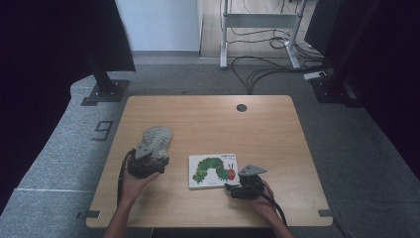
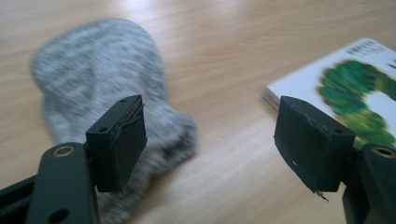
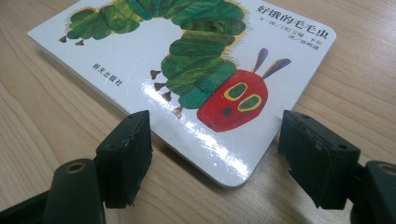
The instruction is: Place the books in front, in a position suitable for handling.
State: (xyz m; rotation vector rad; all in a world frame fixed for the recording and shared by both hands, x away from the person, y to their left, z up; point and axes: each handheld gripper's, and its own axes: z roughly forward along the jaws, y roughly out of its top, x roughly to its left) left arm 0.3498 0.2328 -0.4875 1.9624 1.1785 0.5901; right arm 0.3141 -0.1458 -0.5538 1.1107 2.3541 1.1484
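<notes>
1. Two things lie on my table (image 1: 277, 129): one grey knitted mitten (image 1: 157, 139) and one picture book (image 1: 214, 171).
2. Two grippers are in my hands. My left gripper (image 2: 210, 140) hovers over the mitten's near end with its jaws apart and nothing clamped; bare wood shows between the pads.
3. My right gripper (image 3: 212, 158) sits at the book's near right corner, jaws apart on either side of that corner, not pressing on it.
4. My book is white and glossy, closed, lying flat, with a green caterpillar with a red head and Chinese print on the cover.
5. My mitten is mottled grey and soft, lying flat just left of the book, the two apart.
6. Beyond the book the table is light wood with rounded corners and one round cable hole (image 1: 241, 107) near its far edge.
7. Grey carpet surrounds the table; behind it stand a metal frame (image 1: 260, 29) and loose cables (image 1: 267, 67), with dark curtains at both sides.
</notes>
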